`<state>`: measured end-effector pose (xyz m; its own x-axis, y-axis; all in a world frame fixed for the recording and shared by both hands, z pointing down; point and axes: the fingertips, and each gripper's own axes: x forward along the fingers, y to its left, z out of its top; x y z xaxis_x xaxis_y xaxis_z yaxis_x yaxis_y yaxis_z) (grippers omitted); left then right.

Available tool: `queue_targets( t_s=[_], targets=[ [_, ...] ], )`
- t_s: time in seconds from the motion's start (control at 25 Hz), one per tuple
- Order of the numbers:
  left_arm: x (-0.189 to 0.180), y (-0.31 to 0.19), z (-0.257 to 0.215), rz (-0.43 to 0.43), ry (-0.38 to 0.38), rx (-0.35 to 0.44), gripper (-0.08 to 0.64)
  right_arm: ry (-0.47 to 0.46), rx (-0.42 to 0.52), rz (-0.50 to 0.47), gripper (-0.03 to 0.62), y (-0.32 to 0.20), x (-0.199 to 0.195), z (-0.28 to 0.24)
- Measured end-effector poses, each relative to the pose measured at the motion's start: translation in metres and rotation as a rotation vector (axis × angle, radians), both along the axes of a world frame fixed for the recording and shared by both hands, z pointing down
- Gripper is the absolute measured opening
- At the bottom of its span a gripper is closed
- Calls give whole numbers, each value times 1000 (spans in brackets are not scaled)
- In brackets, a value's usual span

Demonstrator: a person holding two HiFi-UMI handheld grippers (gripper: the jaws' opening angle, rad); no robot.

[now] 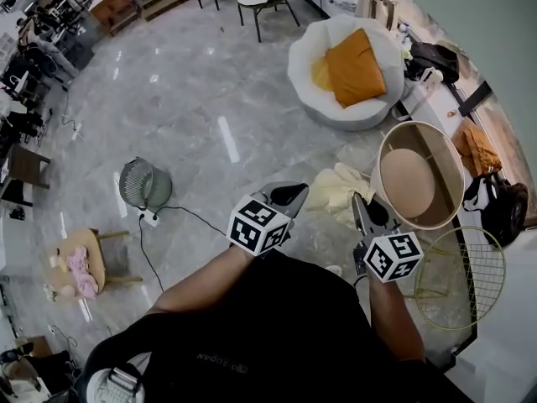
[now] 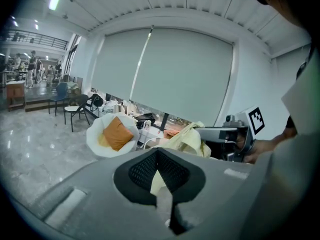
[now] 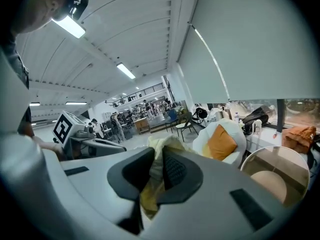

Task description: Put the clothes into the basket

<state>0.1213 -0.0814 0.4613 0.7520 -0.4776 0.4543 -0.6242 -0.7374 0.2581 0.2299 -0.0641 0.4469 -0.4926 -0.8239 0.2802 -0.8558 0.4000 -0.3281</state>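
A pale yellow garment [image 1: 334, 190] hangs between my two grippers above the grey floor. My left gripper [image 1: 294, 195] is shut on one side of it; in the left gripper view the cloth [image 2: 186, 138] runs up from the closed jaws [image 2: 159, 183]. My right gripper [image 1: 361, 205] is shut on the other side, with yellow cloth [image 3: 150, 186] pinched in its jaws [image 3: 156, 176]. A round beige basket [image 1: 384, 145] stands just right of the garment, open side up; its rim [image 3: 260, 156] shows low on the right in the right gripper view.
A white round chair [image 1: 312, 44] with an orange cushion [image 1: 354, 67] stands beyond the basket. A yellow wire frame [image 1: 460, 277] sits at the right, near a black bag [image 1: 503, 206]. On the left are a floor fan [image 1: 144, 183] with its cable and a low wooden stool [image 1: 99, 259].
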Motion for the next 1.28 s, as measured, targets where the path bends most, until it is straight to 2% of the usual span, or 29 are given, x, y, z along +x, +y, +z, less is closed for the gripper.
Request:
queue_targets(
  t_s=[0.28,0.72,0.92,1.28],
  targets=[
    [-81,-42,0,-58,18,17,0,6,2,-81,37,-43,-94,1],
    [-224,-70,12,-236,36,3,0,22,-2,-245,37,-94,-229,4],
    [-300,-65,17,-362,27,8,0,17,-21,-350,37,-110,-298,12],
    [-415,-36,25,-648,42,-20,0,19,-35,-583,37,-117,-411,11]
  ],
)
